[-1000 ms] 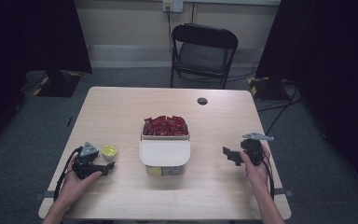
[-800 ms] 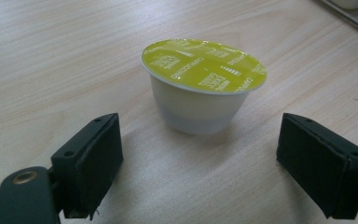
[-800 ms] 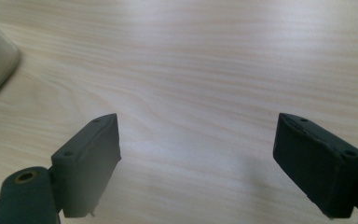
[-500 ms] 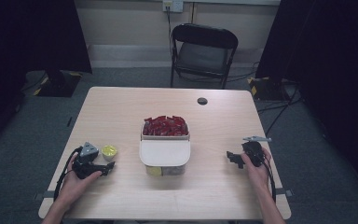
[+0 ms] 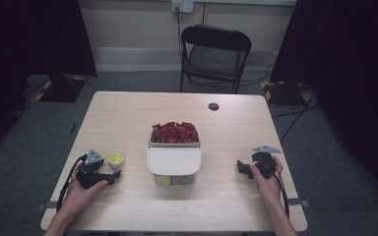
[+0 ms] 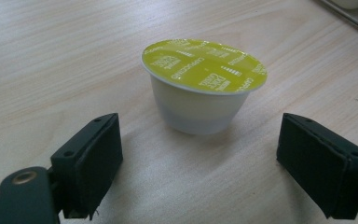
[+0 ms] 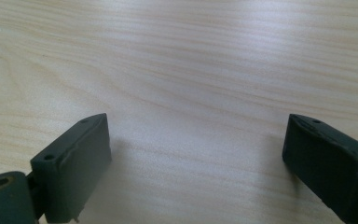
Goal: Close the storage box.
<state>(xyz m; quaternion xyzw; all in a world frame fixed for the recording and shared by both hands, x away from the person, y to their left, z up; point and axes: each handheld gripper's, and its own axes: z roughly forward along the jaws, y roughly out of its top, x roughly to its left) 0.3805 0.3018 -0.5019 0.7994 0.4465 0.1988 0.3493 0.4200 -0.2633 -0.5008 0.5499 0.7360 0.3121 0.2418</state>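
I am looking at a small white plastic coffee capsule with a round yellow-green foil lid (image 6: pixel 204 70) printed in white lettering; it is standing upright on the pale wooden table (image 5: pixel 128 118), lid up, its wall tapering toward the base. From the high view the capsule (image 5: pixel 115 159) is sitting well to the left of the white rectangular tub (image 5: pixel 173 162) at the table's middle, whose far compartment is holding a heap of red sachets (image 5: pixel 173 132) and whose near half is lying under a flat white lid. My left gripper (image 6: pixel 214 163) is resting low on the table just on the near side of the capsule, and its two black jaws are standing spread wide, wider than the capsule itself, touching nothing; the capsule is sitting just ahead of the gap between them, apart from both pads. In the high view I am seeing that left gripper (image 5: pixel 109 175) in my left hand (image 5: pixel 78 191). My right gripper (image 7: pixel 196 154) is lying well to the right of the tub, jaws likewise spread wide with bare wood between them, gripping nothing. My right hand (image 5: pixel 267 179) is holding it there.
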